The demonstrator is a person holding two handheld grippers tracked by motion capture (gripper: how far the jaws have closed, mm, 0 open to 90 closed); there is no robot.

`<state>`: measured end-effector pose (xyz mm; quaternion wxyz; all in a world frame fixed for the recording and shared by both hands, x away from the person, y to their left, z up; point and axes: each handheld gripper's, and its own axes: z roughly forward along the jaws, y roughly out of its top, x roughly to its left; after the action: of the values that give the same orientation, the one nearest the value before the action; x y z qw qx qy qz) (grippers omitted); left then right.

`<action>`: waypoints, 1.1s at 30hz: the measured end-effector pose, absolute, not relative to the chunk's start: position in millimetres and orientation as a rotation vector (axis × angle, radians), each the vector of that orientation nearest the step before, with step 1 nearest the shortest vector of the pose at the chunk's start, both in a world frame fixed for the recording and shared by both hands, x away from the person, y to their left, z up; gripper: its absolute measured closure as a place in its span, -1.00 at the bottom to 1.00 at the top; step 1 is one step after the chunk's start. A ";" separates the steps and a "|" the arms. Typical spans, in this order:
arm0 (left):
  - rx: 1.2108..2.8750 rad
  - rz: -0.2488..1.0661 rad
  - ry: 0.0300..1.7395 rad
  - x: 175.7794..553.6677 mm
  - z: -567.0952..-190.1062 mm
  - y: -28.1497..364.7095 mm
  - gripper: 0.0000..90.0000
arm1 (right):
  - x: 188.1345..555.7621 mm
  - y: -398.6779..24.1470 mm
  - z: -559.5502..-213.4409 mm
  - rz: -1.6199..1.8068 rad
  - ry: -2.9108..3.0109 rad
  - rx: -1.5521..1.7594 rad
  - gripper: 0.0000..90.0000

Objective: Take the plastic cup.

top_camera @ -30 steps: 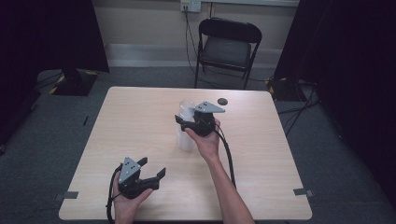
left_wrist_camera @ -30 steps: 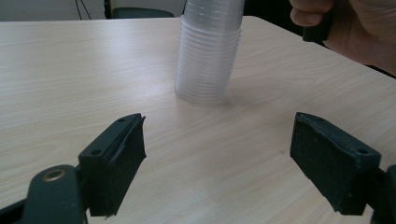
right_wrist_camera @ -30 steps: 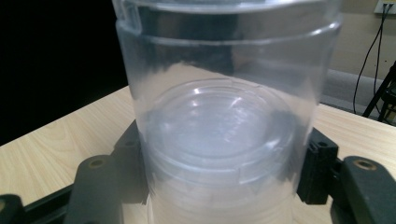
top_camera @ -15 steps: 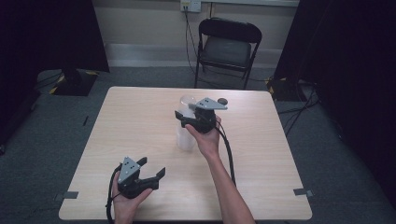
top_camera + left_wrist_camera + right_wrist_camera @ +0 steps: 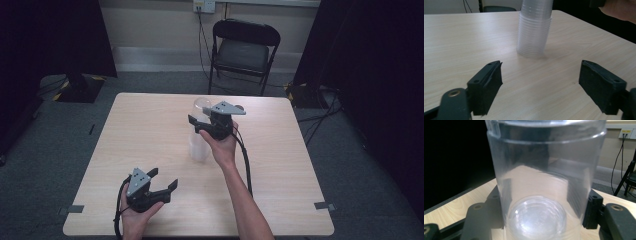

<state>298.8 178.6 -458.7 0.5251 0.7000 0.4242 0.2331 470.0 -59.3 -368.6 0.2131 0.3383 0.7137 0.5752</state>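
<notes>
A tall stack of clear plastic cups (image 5: 200, 145) stands upright at the middle of the table (image 5: 140, 130). My right gripper (image 5: 200, 121) reaches in from the right near the top of the stack. In the right gripper view its jaws have just been closing, and the pads (image 5: 592, 210) press on both sides of the top clear cup (image 5: 544, 182). My left gripper (image 5: 164, 179) rests near the front left edge, aimed at the stack (image 5: 534, 32). Its jaws have just closed a little but stand wide apart with nothing between them (image 5: 540, 80).
A black folding chair (image 5: 245, 50) stands beyond the far edge of the table. A cable (image 5: 246, 165) trails from the right gripper along the forearm. Bare tabletop lies between the left gripper and the stack.
The right hand has shifted slightly at the top of the stack, and more of the stack shows below it. The left hand has stayed where it was.
</notes>
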 end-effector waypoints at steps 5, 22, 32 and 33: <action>1.679 0.557 1.019 299.3 -458.4 177.7 -0.51 | 468.6 -61.3 -363.1 1.620 1.955 0.933 -0.17; 1.655 0.583 1.036 299.6 -459.0 174.8 -0.47 | 459.5 -66.8 -343.1 1.678 1.899 0.912 -0.12; 1.611 0.568 1.030 300.9 -459.9 175.5 -0.38 | 450.7 -76.0 -332.3 1.714 1.867 0.899 -0.12; 1.608 0.576 1.032 301.1 -459.9 175.1 -0.36 | 449.4 -77.6 -330.9 1.721 1.864 0.902 -0.12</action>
<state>301.1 175.1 -459.9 0.5421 0.6770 0.4347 0.2427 449.4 -77.6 -330.9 0.2226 0.3265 0.6749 0.6231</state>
